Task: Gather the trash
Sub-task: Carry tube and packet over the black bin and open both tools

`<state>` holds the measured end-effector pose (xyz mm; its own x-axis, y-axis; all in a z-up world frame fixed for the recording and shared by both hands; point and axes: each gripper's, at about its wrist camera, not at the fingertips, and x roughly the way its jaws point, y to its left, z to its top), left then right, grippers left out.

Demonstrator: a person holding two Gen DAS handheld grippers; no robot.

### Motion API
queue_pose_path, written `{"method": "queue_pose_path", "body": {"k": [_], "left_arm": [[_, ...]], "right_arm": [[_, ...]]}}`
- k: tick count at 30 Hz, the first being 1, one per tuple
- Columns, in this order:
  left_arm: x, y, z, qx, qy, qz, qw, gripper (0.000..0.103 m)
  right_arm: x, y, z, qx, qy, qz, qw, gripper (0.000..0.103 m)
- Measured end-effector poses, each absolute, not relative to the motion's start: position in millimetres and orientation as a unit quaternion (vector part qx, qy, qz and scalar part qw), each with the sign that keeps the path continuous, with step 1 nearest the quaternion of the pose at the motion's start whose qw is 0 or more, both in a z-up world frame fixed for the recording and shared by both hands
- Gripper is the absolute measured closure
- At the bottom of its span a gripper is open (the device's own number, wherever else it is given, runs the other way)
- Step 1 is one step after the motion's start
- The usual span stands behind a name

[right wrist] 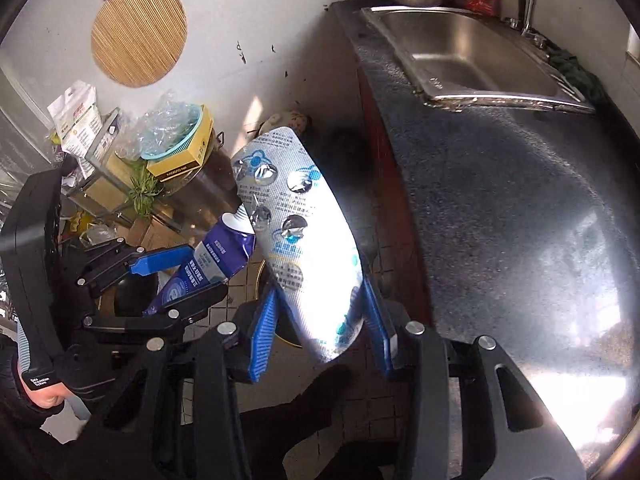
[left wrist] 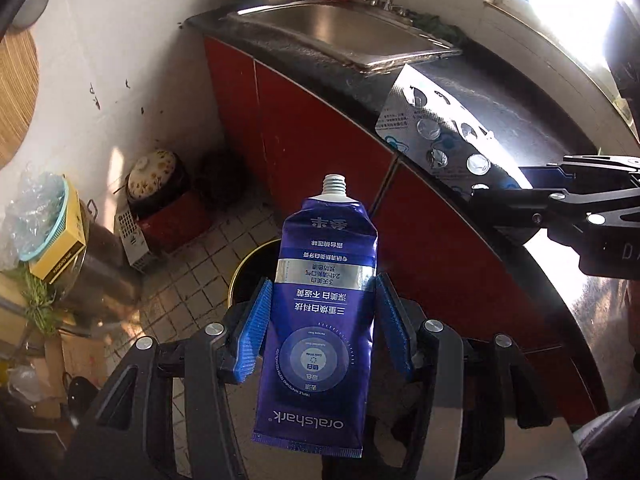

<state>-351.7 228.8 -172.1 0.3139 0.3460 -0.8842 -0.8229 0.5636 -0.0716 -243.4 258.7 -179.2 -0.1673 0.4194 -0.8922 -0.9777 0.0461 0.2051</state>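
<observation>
1. L gripper [left wrist: 322, 320] was clamped on a flattened blue toothpaste tube [left wrist: 320, 320], blue pads pressed against both long edges at mid-body.
2. Tube had no cap; white threaded neck pointed away from the wrist, crimped end nearest the cam.
3. R gripper [right wrist: 320, 328] held a silver blister pack [right wrist: 304, 236] between its blue pads. Glare washed out the pad contact, so the grip looked closed on the pack but was hard to confirm.
4. Pack's pill pockets appeared punctured, foil side facing the cam.
5. Both items hung over the tiled floor, just left of the red cabinet fronts [left wrist: 320, 140].
6. A round bin [left wrist: 256, 272] with a yellow rim sat on the floor below the tube, partly hidden by it.
7. Dark speckled countertop [right wrist: 500, 200] ran along the right; steel sink [right wrist: 472, 52] at its far end.
8. In the R wrist view, the L gripper with tube sat left of the pack, near it.
</observation>
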Motion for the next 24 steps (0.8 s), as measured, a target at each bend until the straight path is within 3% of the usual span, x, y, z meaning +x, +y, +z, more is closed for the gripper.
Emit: {"method": "queue_pose_path", "body": {"k": [7,13,16,18,19,20,24], "left_arm": [[-364,264,-247,-0.315,0.464,0.371,0.740,0.052],[-371,283,-269,-0.328,0.472,0.357,0.737,0.052],[-373,288,-273,-0.330,0.472,0.346,0.741,0.051],[-372,290,-275,-0.329,0.478,0.341,0.740,0.044],[-372,291,-277,-0.330,0.483,0.339,0.737,0.028],[-373,291,-277,-0.329,0.483,0.340,0.737,0.019],[-377,289,-275,-0.327,0.484,0.341,0.737,0.019]], "right_arm": [[-258,306,-250,-0.352,0.491,0.582,0.544,0.061],[-266,323,-276,-0.371,0.500,0.572,0.533,0.060],[-266,332,-278,-0.364,0.504,0.571,0.536,0.046],[-264,334,-276,-0.359,0.508,0.570,0.538,0.037],[-263,335,-275,-0.357,0.509,0.567,0.540,0.032],[-263,335,-274,-0.355,0.509,0.566,0.542,0.025],[-257,328,-266,-0.351,0.509,0.566,0.546,0.025]]}}
